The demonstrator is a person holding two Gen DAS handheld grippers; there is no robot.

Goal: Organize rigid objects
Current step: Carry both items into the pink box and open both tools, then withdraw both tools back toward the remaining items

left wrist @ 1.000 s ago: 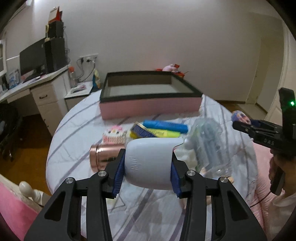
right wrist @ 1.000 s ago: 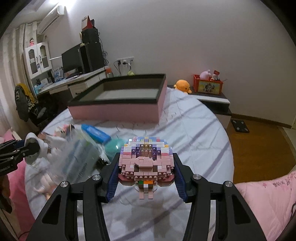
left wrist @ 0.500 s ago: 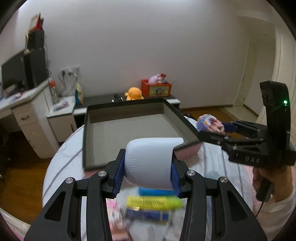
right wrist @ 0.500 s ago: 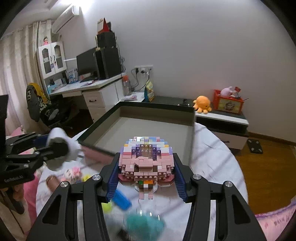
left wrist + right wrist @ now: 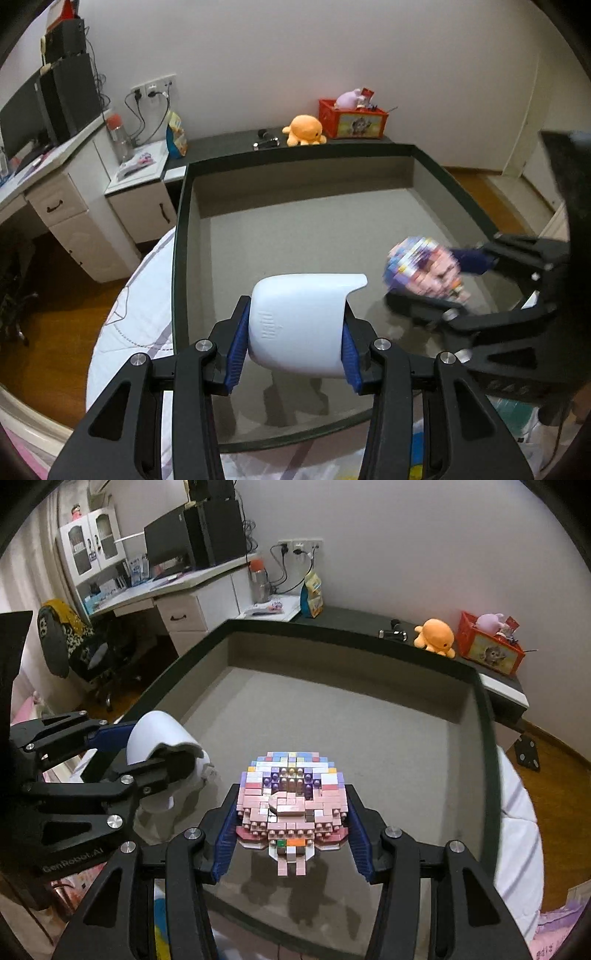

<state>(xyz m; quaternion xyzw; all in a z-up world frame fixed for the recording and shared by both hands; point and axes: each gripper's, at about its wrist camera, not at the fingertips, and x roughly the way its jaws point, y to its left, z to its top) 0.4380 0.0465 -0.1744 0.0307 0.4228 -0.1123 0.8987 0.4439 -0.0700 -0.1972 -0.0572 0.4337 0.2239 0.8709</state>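
From the left wrist view, our left gripper (image 5: pixel 295 339) is pinching a white rounded plastic object (image 5: pixel 301 325) squarely between its blue pads (image 5: pixel 238 345), and it hangs above the near part of the large dark-rimmed box (image 5: pixel 181 266), just past the rim closest to us. To set it down well, we judge we should lower it until it nearly meets the grey floor before spreading the jaws, and keep it to our left so it does not knock what the other hand carries. To the right of these tongs, the right gripper (image 5: pixel 424 280) reaches in over the same box with the brick-built figure (image 5: pixel 424 267), blurred here. The box floor shows nothing lying in it that we can see, only shadows. From the right wrist view, our right gripper (image 5: pixel 291 819) clamps the pink, white and purple brick-built figure (image 5: pixel 291 805) by its sides, also above the near half of the box (image 5: pixel 487 775). Left of these tongs, the left gripper (image 5: pixel 162 753) holds the white object (image 5: pixel 155 738) over the box's left side, near but apart from the figure. We would lower the figure gently, since its small bricks look likely to come apart if dropped, and release only once it rests.
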